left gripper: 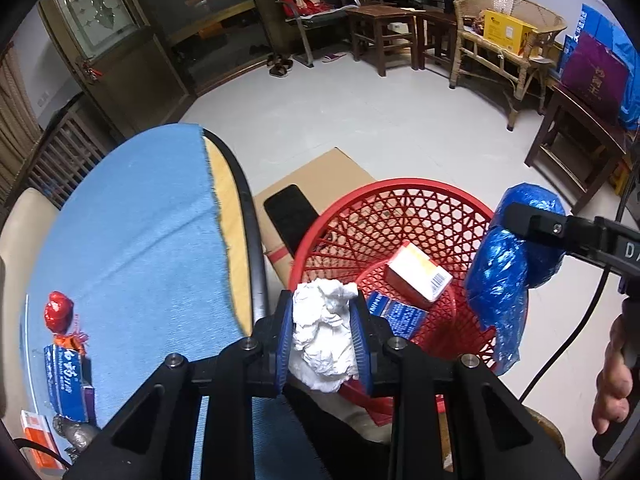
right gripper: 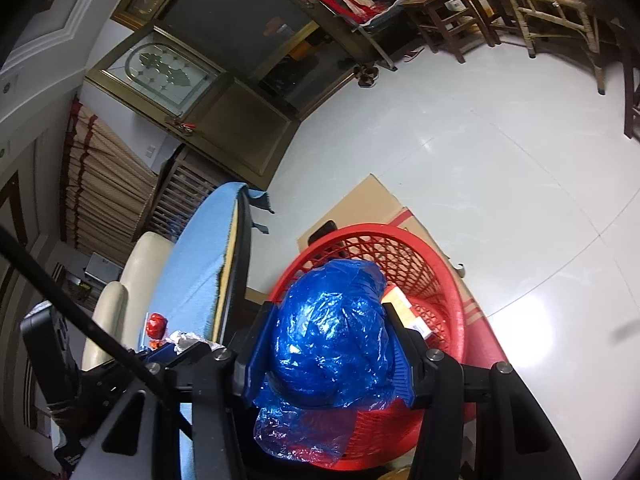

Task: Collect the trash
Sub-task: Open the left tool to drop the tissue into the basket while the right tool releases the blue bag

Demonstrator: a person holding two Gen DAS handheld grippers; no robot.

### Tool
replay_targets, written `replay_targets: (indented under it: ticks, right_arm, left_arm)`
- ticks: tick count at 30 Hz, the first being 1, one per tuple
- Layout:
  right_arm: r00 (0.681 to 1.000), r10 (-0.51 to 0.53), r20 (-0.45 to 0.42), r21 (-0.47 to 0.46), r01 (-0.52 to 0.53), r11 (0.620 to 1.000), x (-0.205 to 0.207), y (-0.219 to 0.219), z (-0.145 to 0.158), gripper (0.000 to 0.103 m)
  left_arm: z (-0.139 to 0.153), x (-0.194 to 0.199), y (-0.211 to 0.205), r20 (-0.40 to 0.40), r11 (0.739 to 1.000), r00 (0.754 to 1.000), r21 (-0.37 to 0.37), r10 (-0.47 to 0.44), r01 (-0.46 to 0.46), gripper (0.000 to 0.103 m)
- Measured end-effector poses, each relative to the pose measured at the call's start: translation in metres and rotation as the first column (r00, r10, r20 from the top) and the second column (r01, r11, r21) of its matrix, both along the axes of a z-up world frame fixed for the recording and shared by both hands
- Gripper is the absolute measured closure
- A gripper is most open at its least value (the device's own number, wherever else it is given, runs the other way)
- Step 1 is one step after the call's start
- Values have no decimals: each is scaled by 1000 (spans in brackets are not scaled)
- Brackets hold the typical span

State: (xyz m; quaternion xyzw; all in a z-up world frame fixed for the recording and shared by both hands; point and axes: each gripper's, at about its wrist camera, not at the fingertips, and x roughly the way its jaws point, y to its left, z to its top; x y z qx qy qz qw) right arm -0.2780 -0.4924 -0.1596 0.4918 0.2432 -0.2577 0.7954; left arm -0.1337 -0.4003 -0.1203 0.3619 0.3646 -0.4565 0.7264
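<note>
Left gripper (left gripper: 325,336) clamps crumpled white tissue (left gripper: 323,334) at the red basket (left gripper: 404,188) near rim; right gripper (right gripper: 329,354) clamps a blue plastic wad (right gripper: 334,336) above it. Recommend releasing both over basket centre, clear of the rim

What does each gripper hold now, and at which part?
The left gripper pinches a crumpled white tissue across its middle. The right gripper clamps a blue plastic bag bundle by its two sides, above the red basket.
</note>
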Motion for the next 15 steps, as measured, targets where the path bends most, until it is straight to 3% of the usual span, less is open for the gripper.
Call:
replay_targets:
  ticks: [2, 4, 15]
  right_arm:
    - [1000, -3, -14, 6, 3, 1000, 0, 0, -1, 45]
    - [1000, -11, -20, 26, 12, 1000, -1, -2, -3, 37]
    - [1000, -14, -14, 29, 14, 999, -3, -3, 8, 36]
  left_arm:
    - [0, -2, -1, -8, 1000, 1000, -2, -5, 5, 51]
    - [2, -4, 0, 1, 1000, 1000, -22, -7, 7, 39]
    - [20, 6, 33, 35, 998, 999, -52, 36, -34, 38]
